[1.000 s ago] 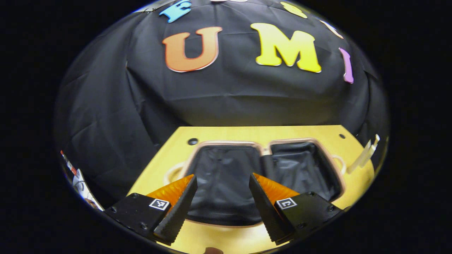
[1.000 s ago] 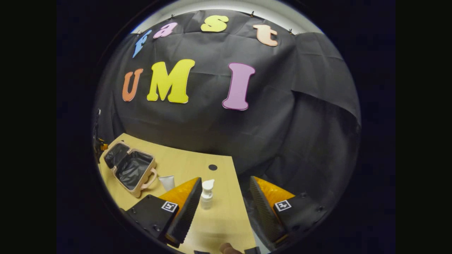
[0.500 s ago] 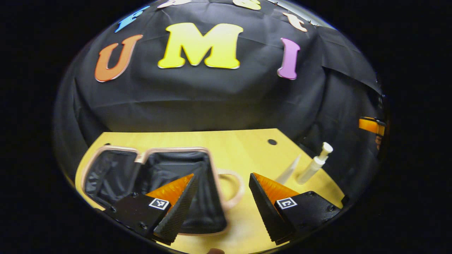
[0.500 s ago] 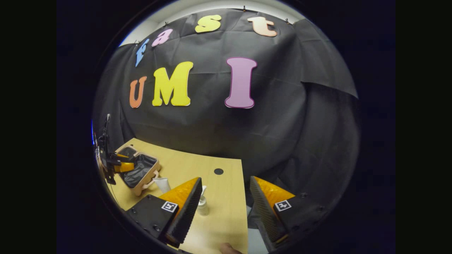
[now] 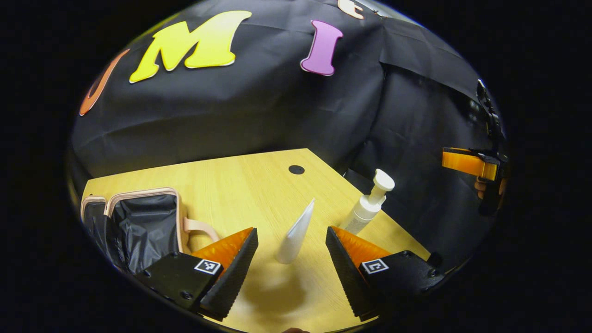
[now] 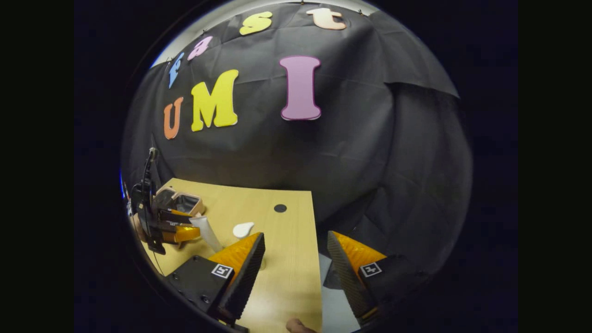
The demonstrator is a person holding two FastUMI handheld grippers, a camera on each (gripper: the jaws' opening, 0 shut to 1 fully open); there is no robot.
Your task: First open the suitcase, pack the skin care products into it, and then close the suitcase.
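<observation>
The open pink suitcase (image 5: 138, 222) with its black lining lies at the table's left; it is small in the right gripper view (image 6: 181, 201). A white tube (image 5: 296, 231) stands cap-down just ahead of my open left gripper (image 5: 291, 230), in line with the gap between its fingers and untouched. To its right stands a white pump bottle (image 5: 370, 208). My right gripper (image 6: 296, 234) is open and empty near the table's right edge. The bottle's pump head (image 6: 243, 229) peeks over its left finger, with the tube (image 6: 206, 232) and the left gripper (image 6: 196, 225) beyond.
The wooden table (image 5: 249, 185) has a dark round hole (image 5: 296, 169) near its far corner. Its right edge (image 6: 317, 259) drops off toward the black cloth. The right gripper (image 5: 467, 163) hangs off the table's right side, held by a hand.
My left gripper has swung right, from over the open suitcase to face the tube and bottle. The right gripper has shifted, so the bottle now sits behind its left finger.
</observation>
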